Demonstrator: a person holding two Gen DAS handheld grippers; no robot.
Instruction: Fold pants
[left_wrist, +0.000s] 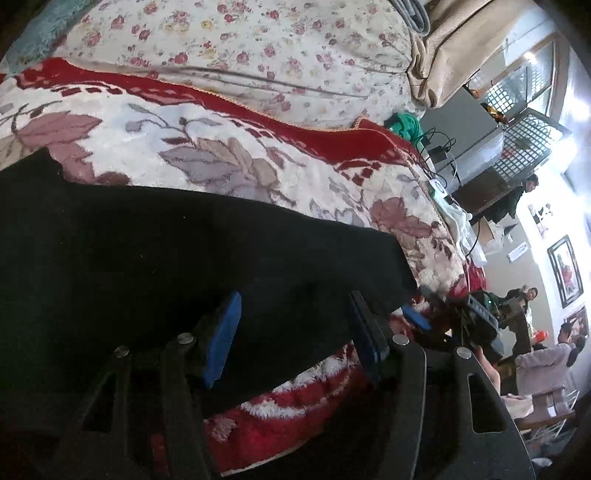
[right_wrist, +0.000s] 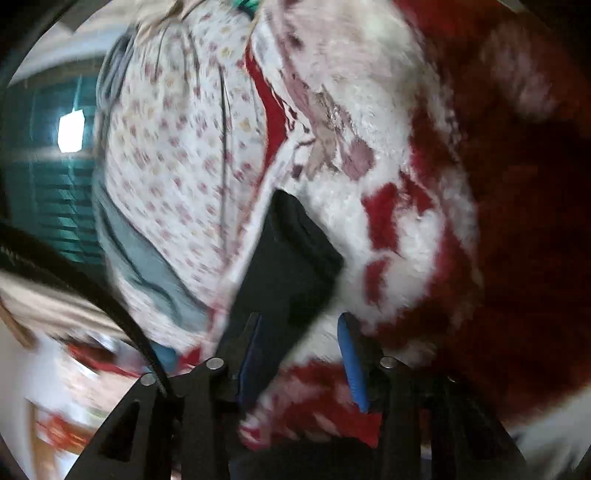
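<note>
The black pants (left_wrist: 166, 251) lie flat on a red and white floral blanket (left_wrist: 229, 155), filling the lower left of the left wrist view. My left gripper (left_wrist: 295, 328) is open, its blue pads (left_wrist: 221, 339) straddling the pants' near edge without closing on it. In the blurred right wrist view one end of the pants (right_wrist: 291, 254) shows at the centre. My right gripper (right_wrist: 303, 354) is open just short of that end, over the blanket (right_wrist: 399, 229). The right gripper's blue pad tip also shows in the left wrist view (left_wrist: 415, 316).
A floral sheet (left_wrist: 258, 48) covers the bed beyond the blanket, with a beige cloth (left_wrist: 450, 55) at its far corner. Cables and a grey box (left_wrist: 465, 125) lie off the bed's right side. People sit in the room at right (left_wrist: 554, 350).
</note>
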